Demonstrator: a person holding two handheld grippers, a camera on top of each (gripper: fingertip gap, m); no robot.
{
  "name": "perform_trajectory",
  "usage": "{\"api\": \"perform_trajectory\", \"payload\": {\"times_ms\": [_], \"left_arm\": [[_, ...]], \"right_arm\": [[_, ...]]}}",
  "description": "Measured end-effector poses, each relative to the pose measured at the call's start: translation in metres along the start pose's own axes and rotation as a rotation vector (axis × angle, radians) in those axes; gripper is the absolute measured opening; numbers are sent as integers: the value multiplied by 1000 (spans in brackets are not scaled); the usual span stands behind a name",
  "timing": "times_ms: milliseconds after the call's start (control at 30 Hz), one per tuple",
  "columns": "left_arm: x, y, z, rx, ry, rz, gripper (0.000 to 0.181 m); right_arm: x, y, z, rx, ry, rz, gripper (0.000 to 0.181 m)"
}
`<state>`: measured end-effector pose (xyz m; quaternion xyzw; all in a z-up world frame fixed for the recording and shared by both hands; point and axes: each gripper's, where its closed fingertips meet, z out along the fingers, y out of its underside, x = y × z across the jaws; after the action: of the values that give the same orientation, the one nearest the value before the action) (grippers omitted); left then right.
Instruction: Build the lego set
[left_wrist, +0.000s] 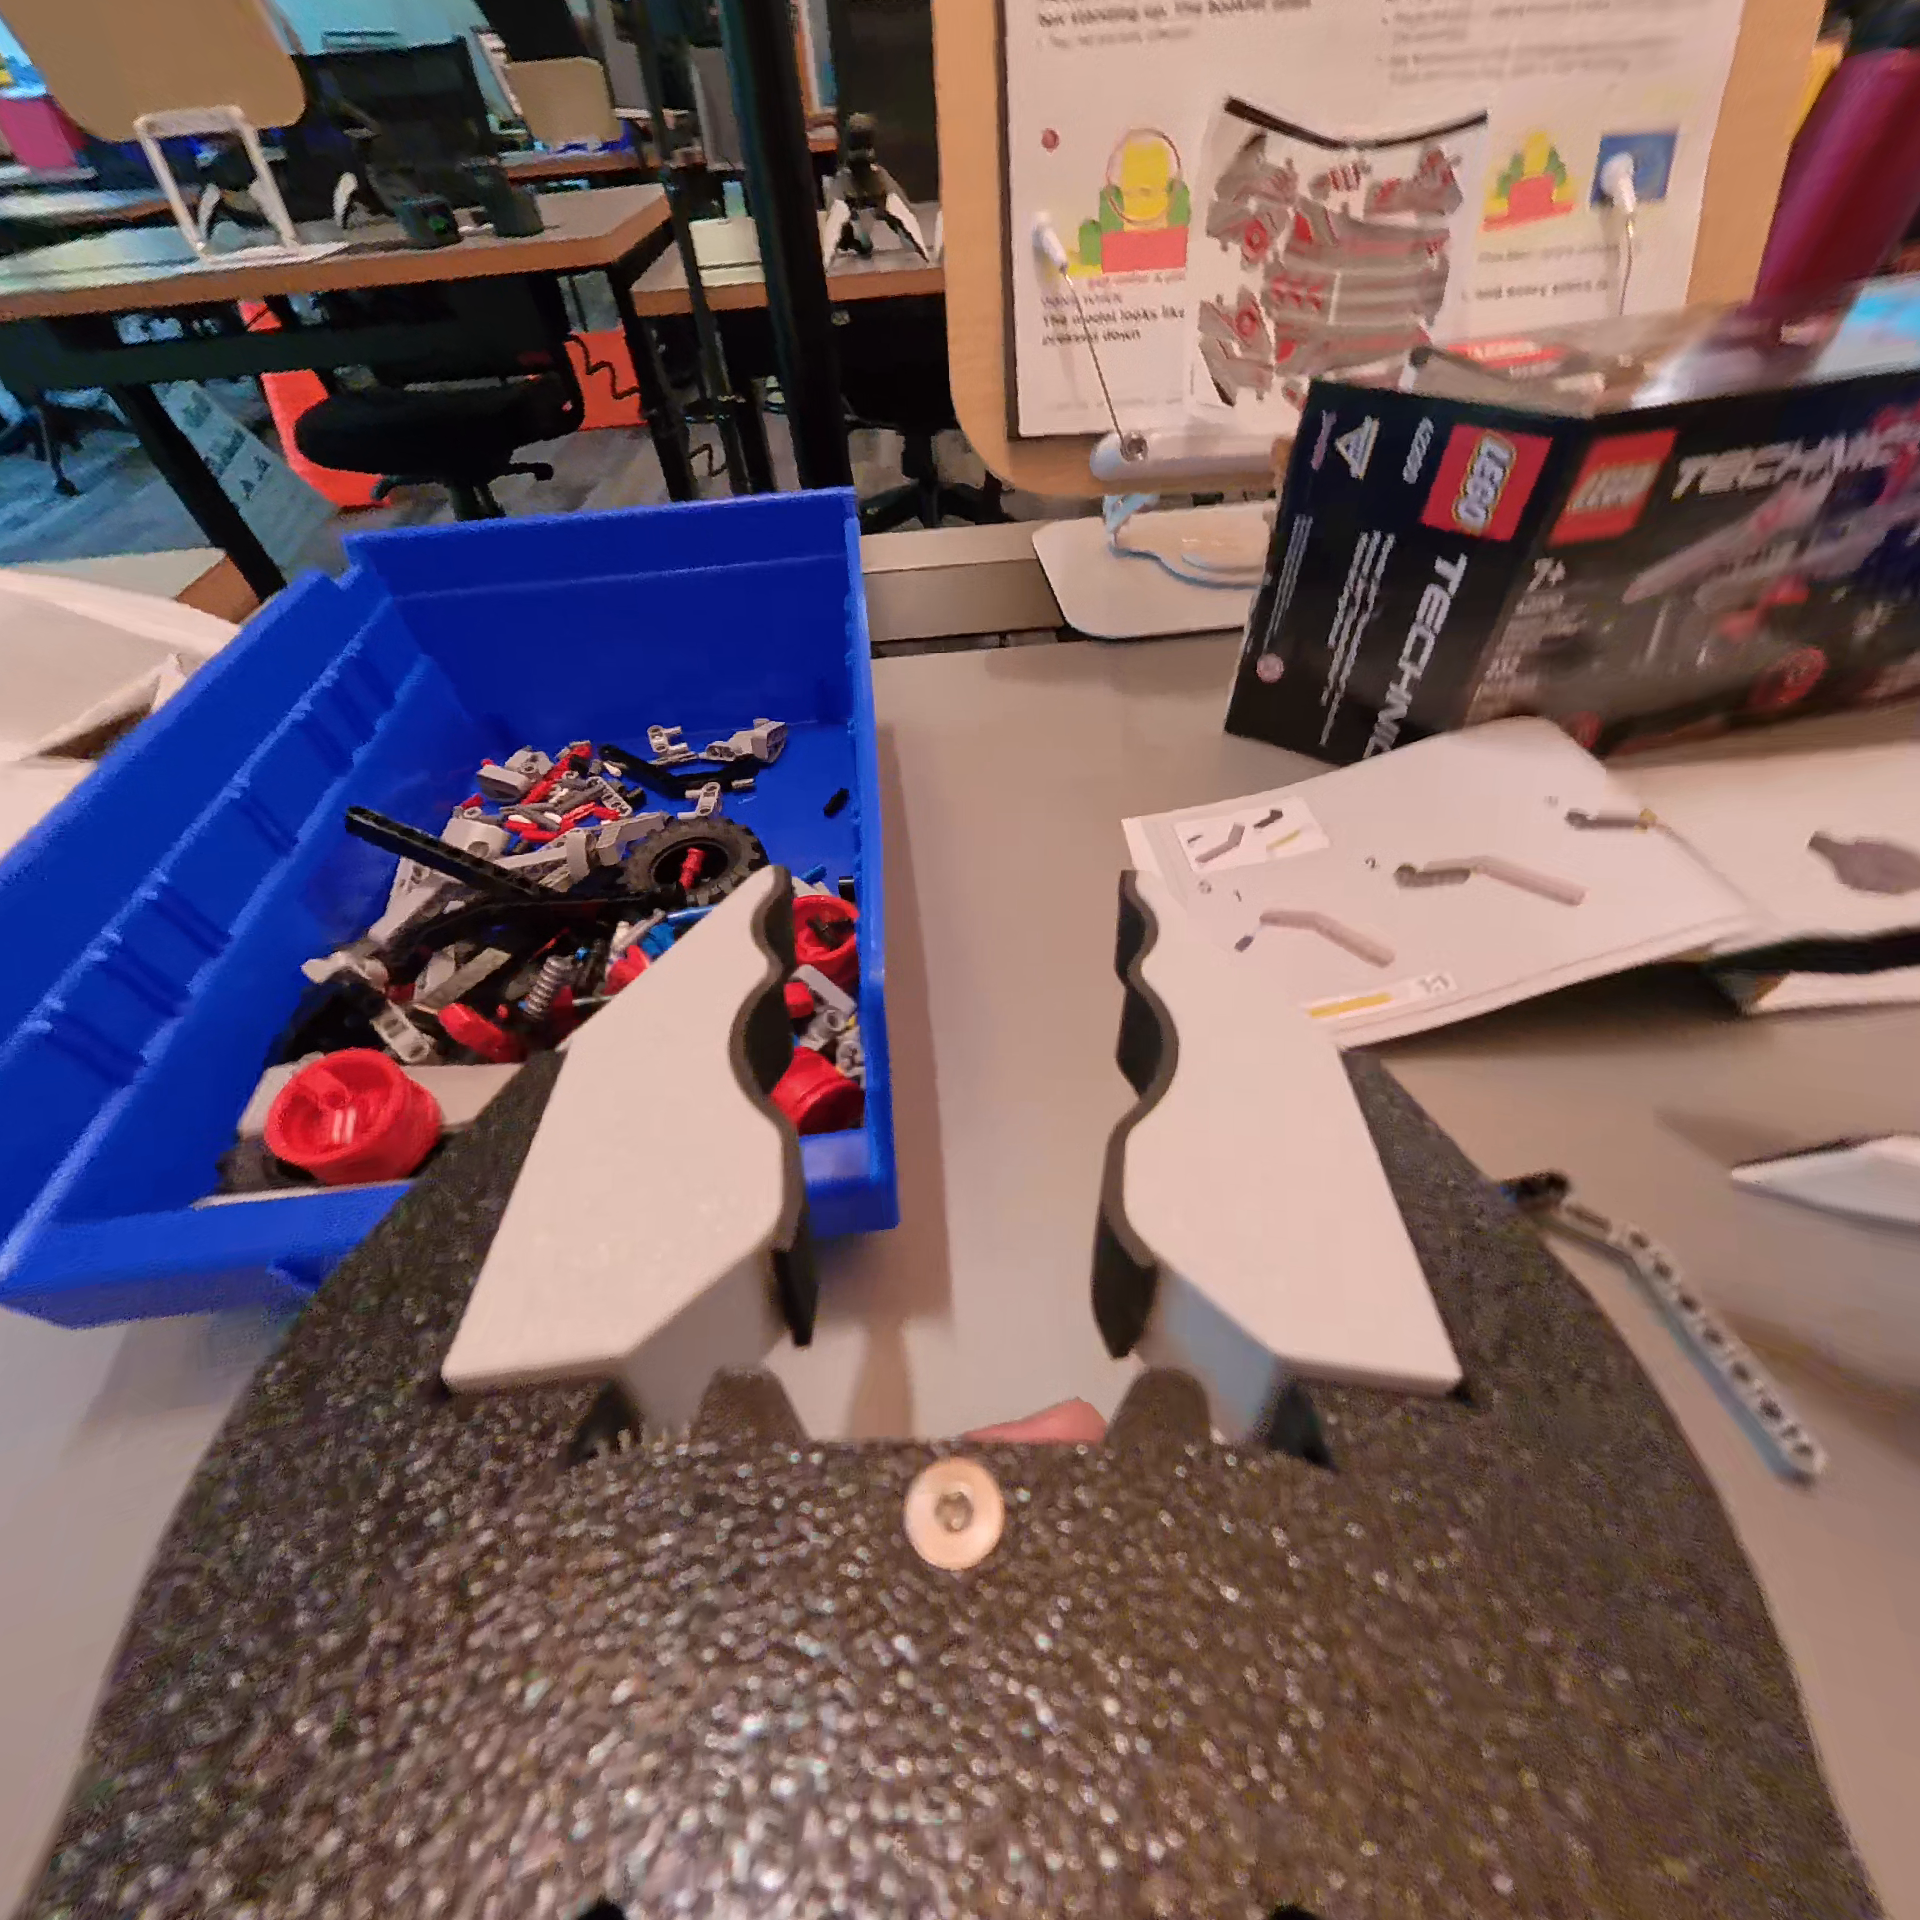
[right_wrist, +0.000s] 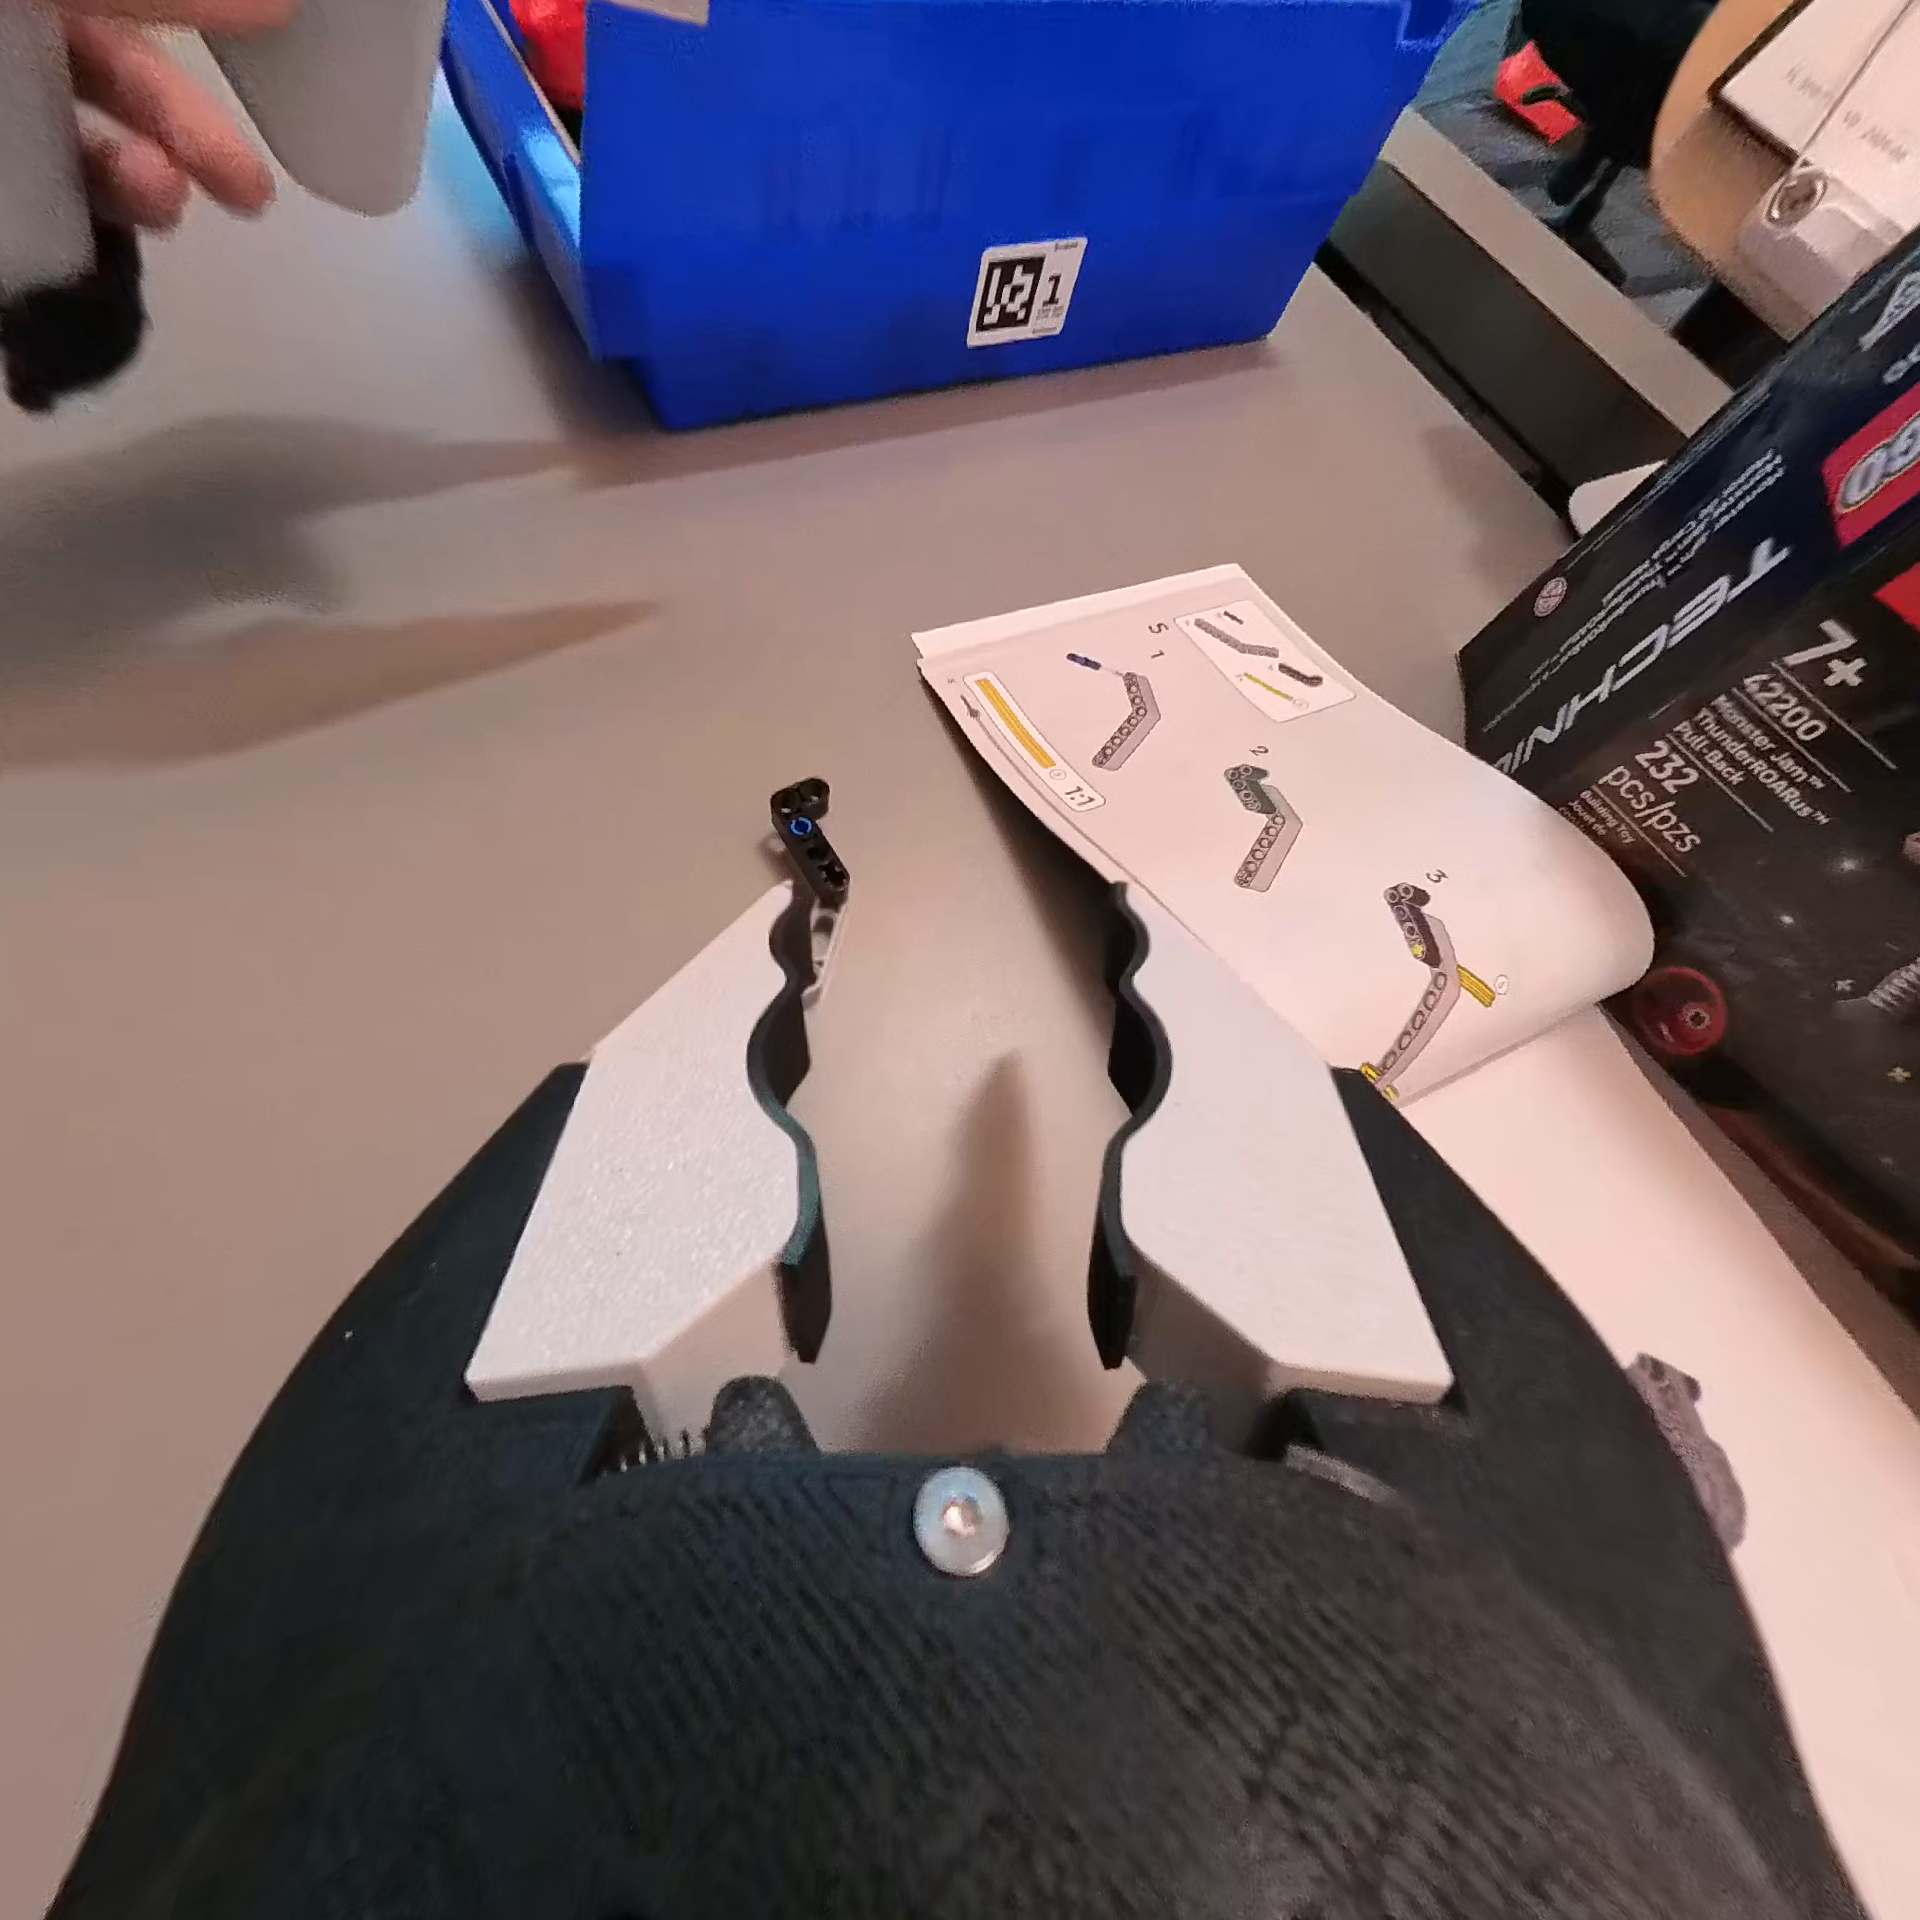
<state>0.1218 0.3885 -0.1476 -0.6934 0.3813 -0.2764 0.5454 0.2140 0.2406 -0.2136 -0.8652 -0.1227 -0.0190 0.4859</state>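
Note:
My left gripper is open and empty, just above the table at the right wall of a blue bin that holds several loose grey, black and red pieces, a tyre and red hubs. My right gripper is open and empty over the table. A small sub-assembly, a grey bent beam with a black piece on its end, lies flat on the table and partly under the left fingertip. It also shows in the left wrist view. The open instruction booklet lies to the right.
The black set box stands at the right, past the booklet. A board with a printed sheet stands behind the table. In the right wrist view a hand with the other gripper is at the upper left, beside the bin.

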Motion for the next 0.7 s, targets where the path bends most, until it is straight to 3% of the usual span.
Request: {"api": "perform_trajectory", "payload": {"times_ms": [33,233,433,700], "left_arm": [[1,0,0,12,-11,-42,59],[2,6,2,-11,-104,-140,55],[-8,-16,5,16,-189,-202,58],[-16,-10,12,16,-234,-232,58]], "right_arm": [[1,-3,-1,9,2,21,59],[12,-23,-21,60,88,7,77],[29,-39,-43,129,166,48,90],[14,-44,-36,126,130,22,100]]}}
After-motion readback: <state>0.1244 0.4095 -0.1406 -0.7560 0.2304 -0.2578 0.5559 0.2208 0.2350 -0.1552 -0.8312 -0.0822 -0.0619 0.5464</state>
